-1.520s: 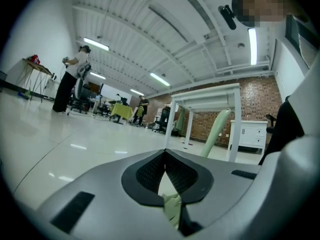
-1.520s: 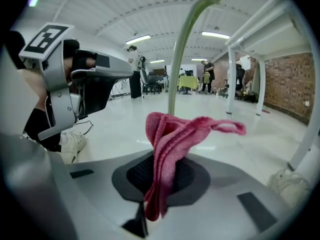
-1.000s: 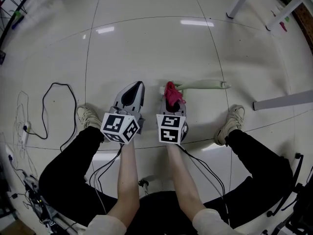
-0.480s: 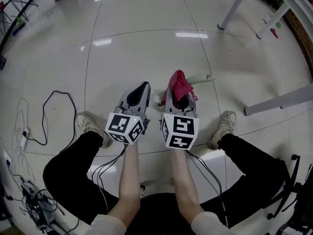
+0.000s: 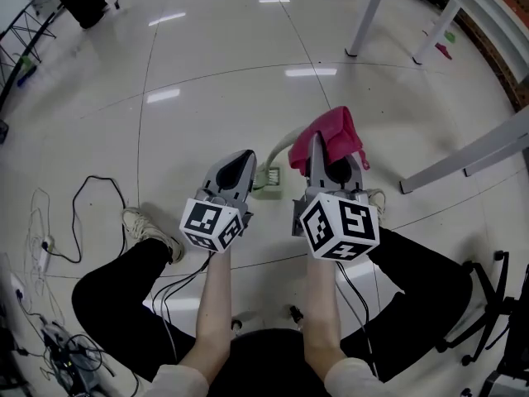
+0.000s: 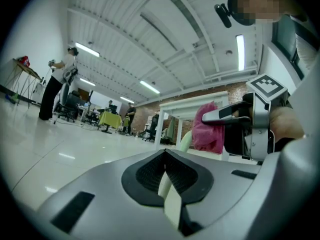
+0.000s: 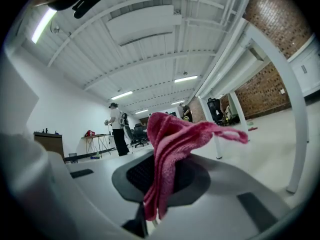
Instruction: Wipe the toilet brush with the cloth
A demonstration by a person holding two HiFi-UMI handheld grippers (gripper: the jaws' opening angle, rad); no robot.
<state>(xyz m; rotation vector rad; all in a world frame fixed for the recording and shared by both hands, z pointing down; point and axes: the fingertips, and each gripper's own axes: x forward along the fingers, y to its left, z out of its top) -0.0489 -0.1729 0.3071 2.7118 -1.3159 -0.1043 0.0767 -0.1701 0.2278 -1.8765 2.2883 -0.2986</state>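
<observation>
My right gripper (image 5: 314,139) is shut on a pink cloth (image 5: 339,131), which drapes over its tip. The pale green toilet brush (image 5: 279,149) is off the floor. Its handle curves up under the cloth, and its head (image 5: 266,180) hangs between the two grippers. Whether the right jaws also pinch the handle is hidden by the cloth. My left gripper (image 5: 241,157) is shut beside the brush, and I see nothing gripped in it. In the left gripper view, its jaws (image 6: 165,156) meet, with the cloth (image 6: 207,129) and handle (image 6: 186,140) just beyond. The cloth (image 7: 172,144) fills the right gripper view.
White table legs stand at the back (image 5: 368,15) and at the right (image 5: 450,160). A black cable (image 5: 91,197) loops on the floor at the left. The person's shoe (image 5: 149,230) is near the left gripper. A chair base (image 5: 488,304) sits at the right.
Both grippers have risen, the right one much more, and it still carries the cloth. The brush, which lay flat on the floor to the right, has come up with it.
</observation>
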